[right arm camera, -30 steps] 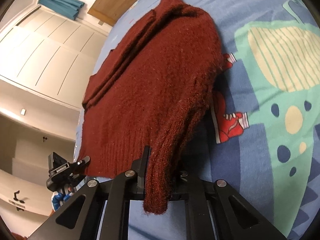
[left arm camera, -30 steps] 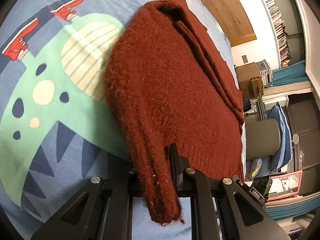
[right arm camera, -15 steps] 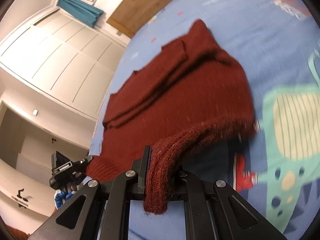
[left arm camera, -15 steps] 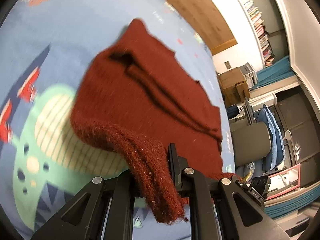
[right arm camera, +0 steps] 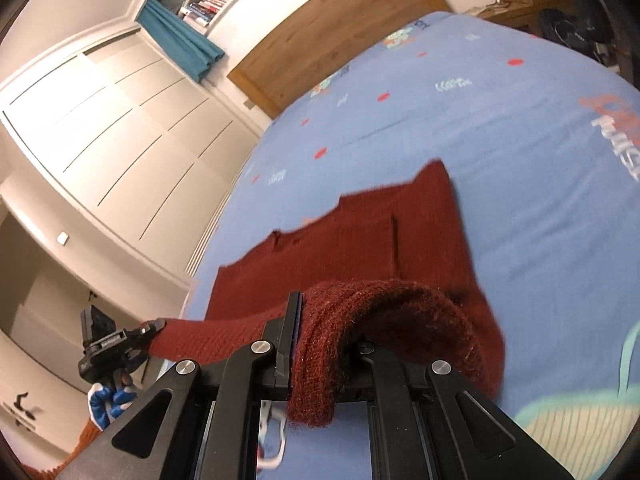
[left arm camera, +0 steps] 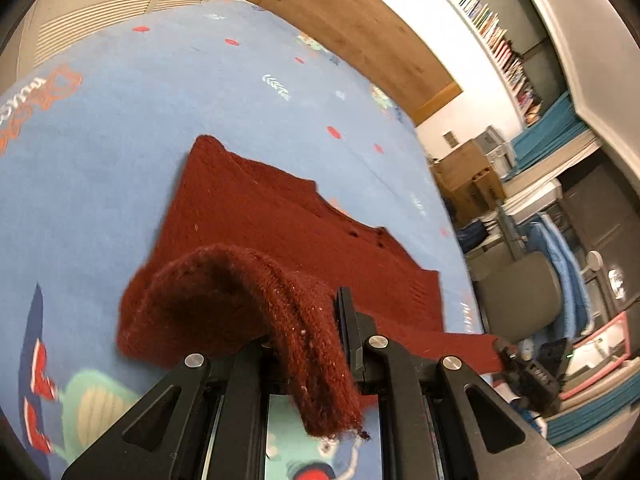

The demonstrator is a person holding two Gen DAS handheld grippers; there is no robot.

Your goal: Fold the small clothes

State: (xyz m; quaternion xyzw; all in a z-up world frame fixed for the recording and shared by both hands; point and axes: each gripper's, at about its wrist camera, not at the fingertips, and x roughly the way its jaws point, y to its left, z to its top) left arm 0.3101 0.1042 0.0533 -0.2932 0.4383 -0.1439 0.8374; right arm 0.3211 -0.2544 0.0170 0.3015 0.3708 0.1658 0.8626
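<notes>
A dark red knitted sweater (left arm camera: pixel 280 232) lies on a blue patterned bedspread (left arm camera: pixel 120 120); it also shows in the right wrist view (right arm camera: pixel 360 240). My left gripper (left arm camera: pixel 308 344) is shut on one corner of its near edge, which curls up and hangs over the jaws. My right gripper (right arm camera: pixel 320 344) is shut on the other near corner the same way. The near edge is lifted and stretched between the two grippers. The far part of the sweater lies flat. The right gripper shows in the left wrist view (left arm camera: pixel 520 364), and the left gripper shows in the right wrist view (right arm camera: pixel 120 340).
The bedspread (right arm camera: pixel 520 120) has a green dinosaur print (left arm camera: pixel 96 404) near me. A wooden headboard (left arm camera: pixel 360 28) stands at the far end. White wardrobe doors (right arm camera: pixel 100 140) stand on one side. A grey chair (left arm camera: pixel 516 300), boxes (left arm camera: pixel 468 176) and bookshelves (left arm camera: pixel 500 40) stand on the other side.
Both grippers have lifted the sweater's near edge and carried it forward over the body. The sweater now looks flatter and farther away, and more of the room shows.
</notes>
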